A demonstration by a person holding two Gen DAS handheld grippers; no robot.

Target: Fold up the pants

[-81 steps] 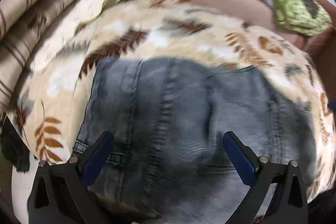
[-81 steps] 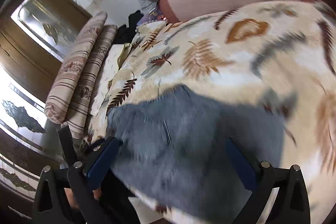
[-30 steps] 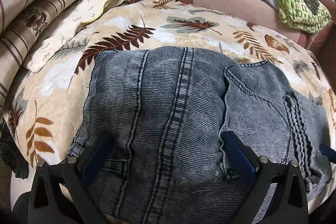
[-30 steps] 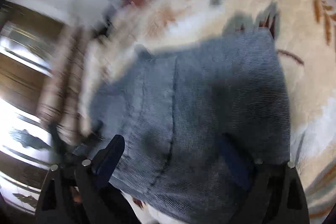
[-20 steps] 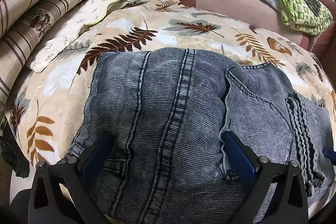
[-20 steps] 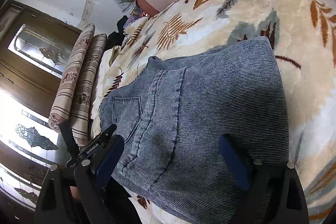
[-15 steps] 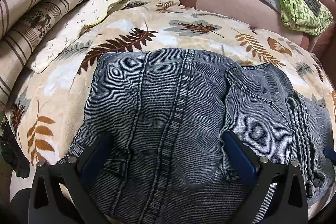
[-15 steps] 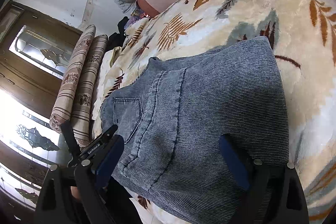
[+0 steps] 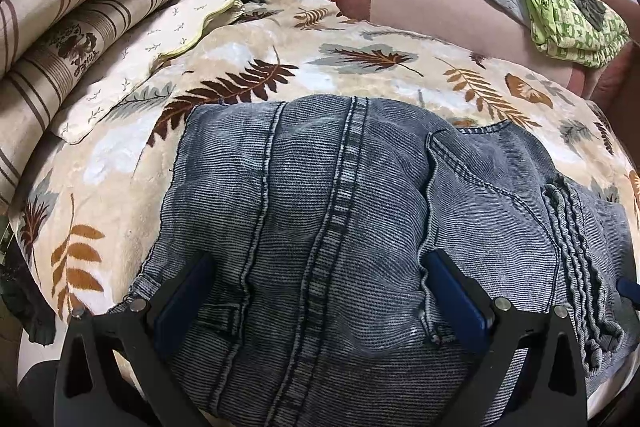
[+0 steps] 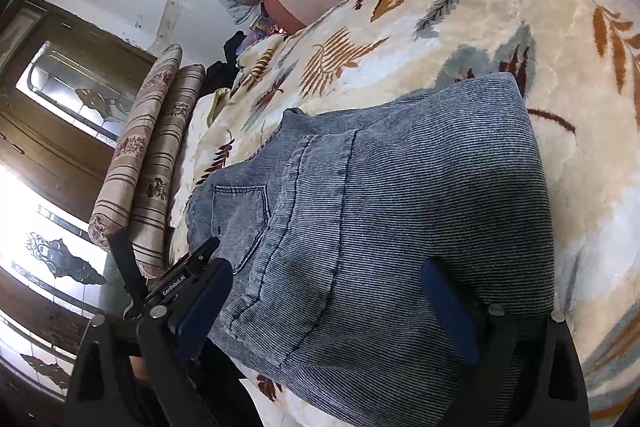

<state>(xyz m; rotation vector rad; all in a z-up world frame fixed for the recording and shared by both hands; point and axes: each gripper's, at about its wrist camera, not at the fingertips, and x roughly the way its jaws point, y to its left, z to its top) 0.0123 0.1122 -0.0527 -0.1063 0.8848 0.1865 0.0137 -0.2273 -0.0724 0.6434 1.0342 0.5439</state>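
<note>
Left wrist view shows folded pants (image 9: 320, 211) on the blanket (image 9: 256, 67), with both grippers (image 9: 320, 291) (image 10: 326, 303) hovering near, jaws apart.

The only legible text I see reads "GenRobot.AI", printed in white on my left gripper (image 10: 188, 277), seen from the right wrist view.

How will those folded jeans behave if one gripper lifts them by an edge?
The jeans would probably flop and unfold, since they lie in loose layers on the plush blanket. Their thick seams and ribbed denim suggest some weight. They seem unlikely to slide if pushed.
</note>
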